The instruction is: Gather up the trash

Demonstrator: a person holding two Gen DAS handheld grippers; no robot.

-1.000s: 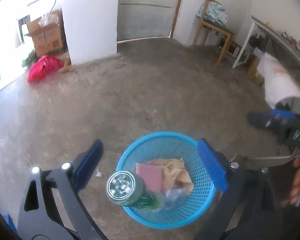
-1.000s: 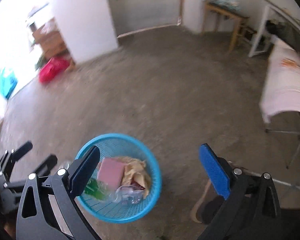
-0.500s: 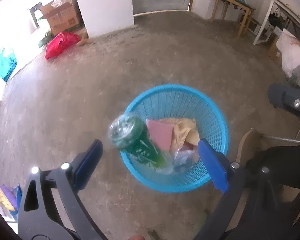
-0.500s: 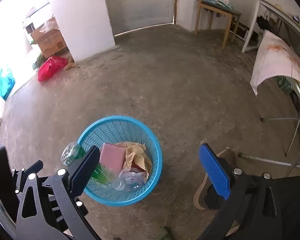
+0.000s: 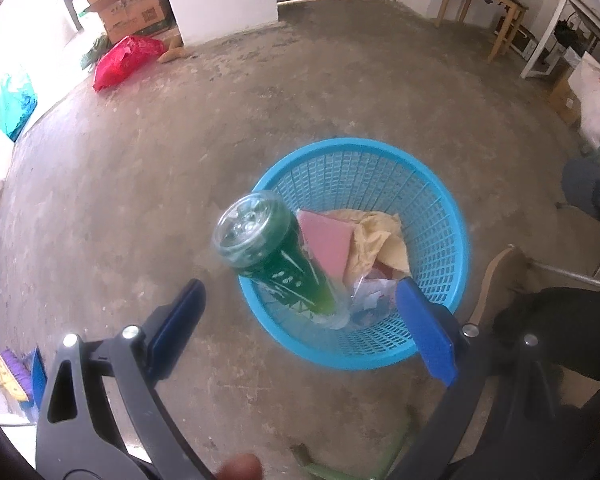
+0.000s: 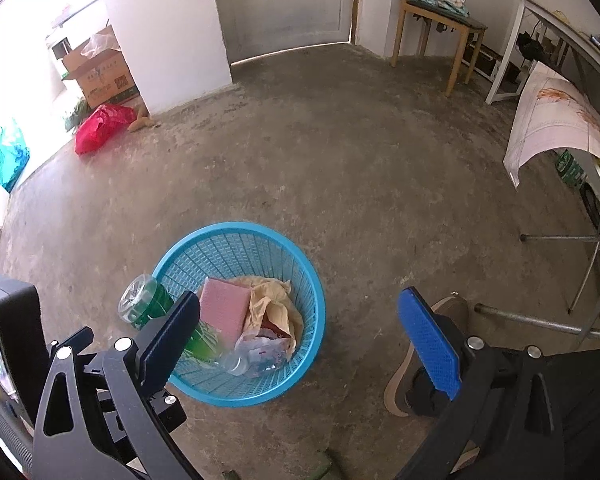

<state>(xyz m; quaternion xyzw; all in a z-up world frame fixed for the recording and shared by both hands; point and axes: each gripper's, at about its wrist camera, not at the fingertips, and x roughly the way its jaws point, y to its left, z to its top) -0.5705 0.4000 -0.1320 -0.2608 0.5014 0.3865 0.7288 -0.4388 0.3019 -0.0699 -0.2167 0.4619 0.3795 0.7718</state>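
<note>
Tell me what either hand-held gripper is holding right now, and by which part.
Nothing. Both the left hand-held gripper and the right hand-held gripper are open; the green plastic bottle rests neck-down in the blue mesh plastic basket, free of the fingers.

Daylight glares white from the left, edges bend fisheye-style, centre stays sharp

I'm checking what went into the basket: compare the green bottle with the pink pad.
The green bottle is a see-through cylinder; the pink pad is flat, opaque and rectangular. The bottle leans neck-down with its base jutting past the blue basket rim; the pad stays inside the rim. Both rest in the basket, side by side.
</note>
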